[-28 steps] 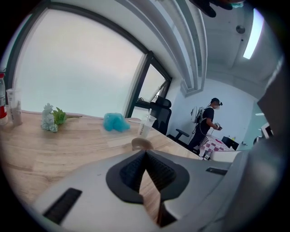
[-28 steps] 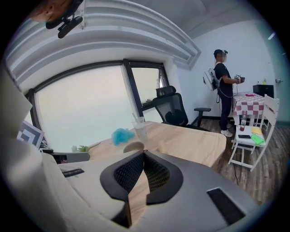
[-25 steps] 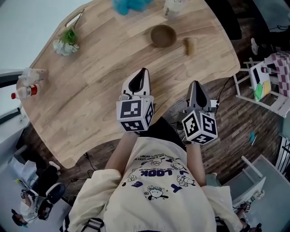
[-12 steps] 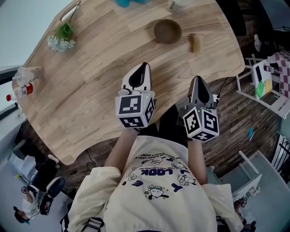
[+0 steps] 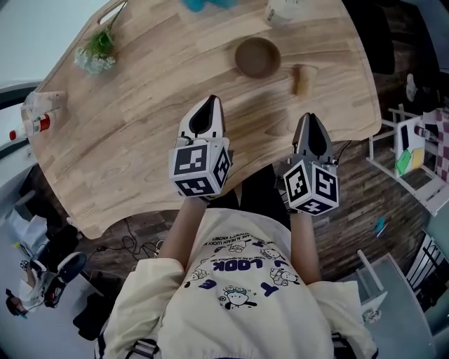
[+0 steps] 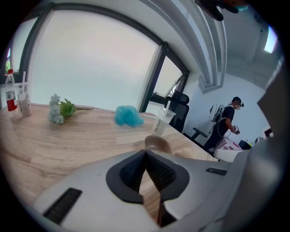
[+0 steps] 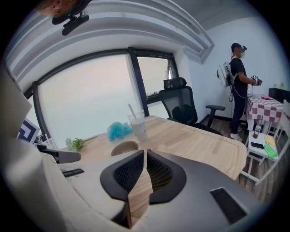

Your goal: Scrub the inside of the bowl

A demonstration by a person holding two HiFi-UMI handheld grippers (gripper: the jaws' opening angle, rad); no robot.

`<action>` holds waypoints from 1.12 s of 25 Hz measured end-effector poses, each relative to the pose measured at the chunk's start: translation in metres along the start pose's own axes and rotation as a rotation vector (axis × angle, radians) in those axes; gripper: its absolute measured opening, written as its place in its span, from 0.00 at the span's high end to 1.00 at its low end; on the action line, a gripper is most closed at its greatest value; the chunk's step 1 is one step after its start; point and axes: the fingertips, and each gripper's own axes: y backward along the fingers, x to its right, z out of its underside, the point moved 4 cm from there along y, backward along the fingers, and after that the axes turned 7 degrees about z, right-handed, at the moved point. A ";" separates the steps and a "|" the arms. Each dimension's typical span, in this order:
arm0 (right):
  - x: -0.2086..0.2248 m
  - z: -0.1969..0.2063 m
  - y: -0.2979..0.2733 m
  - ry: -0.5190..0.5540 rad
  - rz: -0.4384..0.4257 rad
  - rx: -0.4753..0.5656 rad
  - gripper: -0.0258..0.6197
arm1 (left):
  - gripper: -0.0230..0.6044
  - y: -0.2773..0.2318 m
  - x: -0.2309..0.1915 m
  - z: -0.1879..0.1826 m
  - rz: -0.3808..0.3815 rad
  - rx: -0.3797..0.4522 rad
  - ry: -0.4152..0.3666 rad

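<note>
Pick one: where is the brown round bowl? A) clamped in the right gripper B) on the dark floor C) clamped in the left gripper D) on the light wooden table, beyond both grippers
D: the brown round bowl sits on the light wooden table, past the left gripper and right gripper, both shut on nothing.

Bowl [image 5: 256,57] on the far side of the table [image 5: 140,140]
A short wooden piece [image 5: 300,79] lies just right of the bowl; behind it stand a cup [image 5: 283,8], to the right, and a puff [image 5: 203,3], to the left. A flower sprig [image 5: 95,55] lies far left, bottles [image 5: 31,125] at the left edge. The left gripper [image 5: 210,102] and right gripper [image 5: 312,118] are side by side at the near edge.
</note>
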 end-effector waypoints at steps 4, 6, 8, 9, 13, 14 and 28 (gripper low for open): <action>0.017 -0.005 -0.023 -0.008 -0.025 -0.028 0.93 | 0.93 -0.016 0.005 -0.002 -0.048 -0.005 0.021; 0.023 -0.007 -0.033 -0.009 -0.033 -0.039 0.93 | 0.92 -0.025 0.006 -0.001 -0.068 -0.015 0.037; 0.029 -0.008 -0.043 -0.009 -0.046 -0.052 0.92 | 0.92 -0.032 0.007 -0.001 -0.087 -0.022 0.049; 0.031 -0.008 -0.048 -0.008 -0.053 -0.060 0.91 | 0.92 -0.036 0.008 0.000 -0.094 -0.024 0.057; 0.038 -0.008 -0.065 0.011 -0.071 -0.094 0.91 | 0.89 -0.054 0.010 0.002 -0.107 -0.043 0.104; 0.039 -0.007 -0.069 0.016 -0.073 -0.103 0.91 | 0.89 -0.058 0.010 0.002 -0.113 -0.046 0.113; 0.045 0.009 -0.093 0.028 -0.083 -0.210 0.83 | 0.77 -0.103 0.000 0.005 -0.171 -0.098 0.210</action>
